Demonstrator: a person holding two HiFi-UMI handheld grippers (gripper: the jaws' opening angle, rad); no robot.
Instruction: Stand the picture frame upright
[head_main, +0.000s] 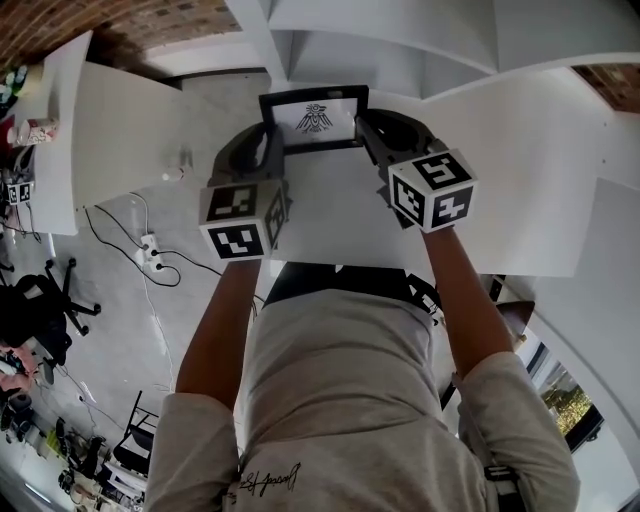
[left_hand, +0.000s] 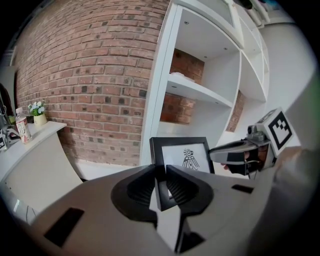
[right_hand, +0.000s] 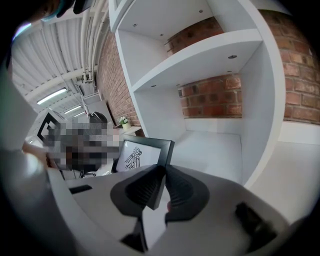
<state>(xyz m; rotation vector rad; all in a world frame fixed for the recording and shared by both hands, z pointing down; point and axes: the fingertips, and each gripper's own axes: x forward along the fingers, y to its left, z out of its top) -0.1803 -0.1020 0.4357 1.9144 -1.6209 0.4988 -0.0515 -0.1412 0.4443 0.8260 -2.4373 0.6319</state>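
**Head view.** Looking down on picture frame (head_main: 314, 119), gripped at both sides over white tabletop (head_main: 330, 215). Clamped onto its left edge with left gripper (head_main: 268, 140) and onto its right edge with right gripper (head_main: 368, 133). Print side visible from above, so probably leaning back a bit rather than lying flat. Can't tell whether bottom edge is touching tabletop. Sitting just in front of shelving unit (head_main: 400, 40). Off to left: cables (head_main: 150, 250) and office chair (head_main: 45, 300) on floor, well apart, no bother.

**Left gripper view.** Pinching frame's left edge between both pads, so left gripper (left_hand: 161, 182) is grasping it, not empty. Close to upright here, with bird-like print facing camera. Right gripper (left_hand: 216, 151) reaching in at far edge. Behind: brick wall (left_hand: 90, 75) and shelving unit. Bottle (left_hand: 22, 131) and small flower pot (left_hand: 37, 114) on side counter, well apart.

**Right gripper view.** Same story mirrored: right gripper (right_hand: 161, 186) clenched on frame's right edge, print side angled away to left. Open shelf bay straight behind, empty as far as visible.

**Progress, as a judgement.** Mostly there, with frame raised and near vertical. Left to do: seat bottom edge, confirm it leans on its back prop (hidden, can't confirm one is out), then release both sides. Nothing on tabletop in the way. Only risk: tipping once released, or bumping shelving unit close behind.
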